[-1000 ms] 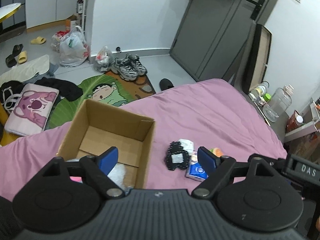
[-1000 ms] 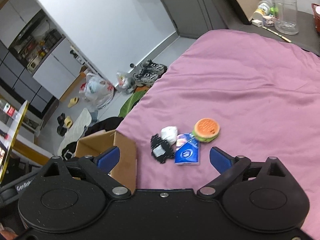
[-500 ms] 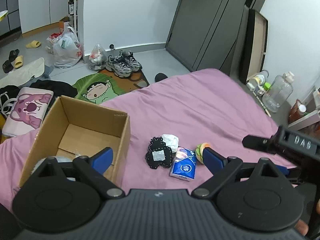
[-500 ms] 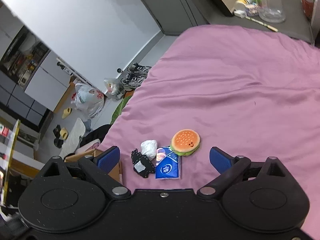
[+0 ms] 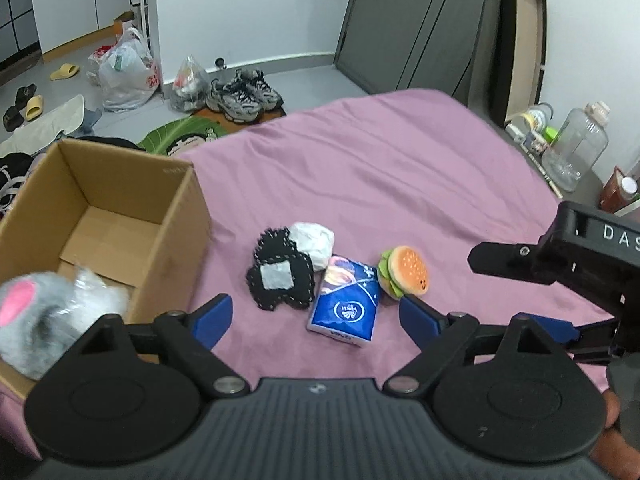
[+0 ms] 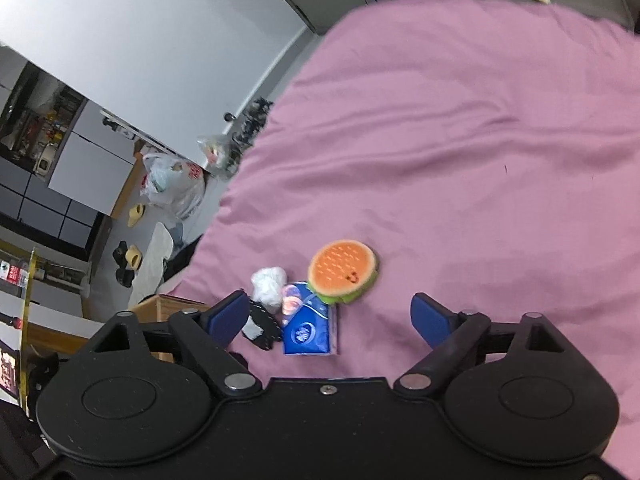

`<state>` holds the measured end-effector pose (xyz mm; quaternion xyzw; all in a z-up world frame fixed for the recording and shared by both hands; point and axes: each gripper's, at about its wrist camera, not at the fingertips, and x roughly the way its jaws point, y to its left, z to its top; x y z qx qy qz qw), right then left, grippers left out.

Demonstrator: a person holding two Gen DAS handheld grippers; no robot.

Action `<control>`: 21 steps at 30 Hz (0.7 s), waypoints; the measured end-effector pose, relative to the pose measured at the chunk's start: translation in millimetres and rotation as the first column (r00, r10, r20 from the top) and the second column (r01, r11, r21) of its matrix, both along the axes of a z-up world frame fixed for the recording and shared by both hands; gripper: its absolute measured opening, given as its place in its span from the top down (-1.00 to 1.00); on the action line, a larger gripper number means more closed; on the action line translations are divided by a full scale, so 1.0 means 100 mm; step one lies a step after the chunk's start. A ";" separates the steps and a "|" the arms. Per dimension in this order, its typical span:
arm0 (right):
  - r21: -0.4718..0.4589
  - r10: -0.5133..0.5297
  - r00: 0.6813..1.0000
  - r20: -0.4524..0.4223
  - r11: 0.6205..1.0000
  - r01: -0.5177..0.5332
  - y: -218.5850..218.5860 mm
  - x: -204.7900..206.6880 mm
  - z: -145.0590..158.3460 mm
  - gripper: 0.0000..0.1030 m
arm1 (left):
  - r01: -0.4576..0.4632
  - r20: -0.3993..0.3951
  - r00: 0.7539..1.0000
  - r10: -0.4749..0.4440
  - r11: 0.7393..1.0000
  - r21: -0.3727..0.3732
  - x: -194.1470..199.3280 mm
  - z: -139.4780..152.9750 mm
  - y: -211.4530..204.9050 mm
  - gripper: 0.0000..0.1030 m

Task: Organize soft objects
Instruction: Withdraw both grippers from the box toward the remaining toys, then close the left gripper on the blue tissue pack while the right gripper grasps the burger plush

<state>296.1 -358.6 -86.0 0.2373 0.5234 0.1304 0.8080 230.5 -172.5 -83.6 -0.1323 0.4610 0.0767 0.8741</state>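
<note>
A burger plush (image 5: 405,272) (image 6: 343,271), a blue tissue pack (image 5: 345,306) (image 6: 310,330), a black stitched fabric piece (image 5: 279,276) (image 6: 260,328) and a white wad (image 5: 314,241) (image 6: 269,285) lie together on the pink bed (image 5: 400,168). An open cardboard box (image 5: 100,216) stands to their left with a grey and pink plush toy (image 5: 44,320) in its near corner. My left gripper (image 5: 316,318) is open and empty just before the tissue pack. My right gripper (image 6: 330,316) is open and empty above the tissue pack and burger.
The bed's far edge drops to a floor with sneakers (image 5: 242,94), plastic bags (image 5: 124,68) and a cartoon mat (image 5: 180,140). A dark side table at right holds a clear jug (image 5: 576,148) and bottles. The right gripper's body (image 5: 580,256) shows in the left wrist view.
Both grippers have moved toward the group of objects, which now looks larger and closer. The left gripper has shifted right, away from the box. Both stay open.
</note>
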 end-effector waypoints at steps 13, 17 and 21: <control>0.075 0.019 1.000 -0.021 0.997 -0.017 -0.04 0.19 -0.28 -0.66 | 0.004 -0.092 0.996 -0.004 1.000 -0.003 0.27 -0.54 -0.27 -0.56; 0.081 0.042 0.999 -0.032 0.996 -0.039 -0.03 0.24 -0.36 -0.66 | -0.002 -0.129 0.992 0.004 1.000 0.015 0.35 -0.68 -0.29 -0.56; 0.078 0.055 0.997 -0.049 0.996 -0.051 0.01 0.32 -0.46 -0.66 | -0.019 -0.161 0.987 0.020 1.000 0.006 0.40 -0.78 -0.28 -0.40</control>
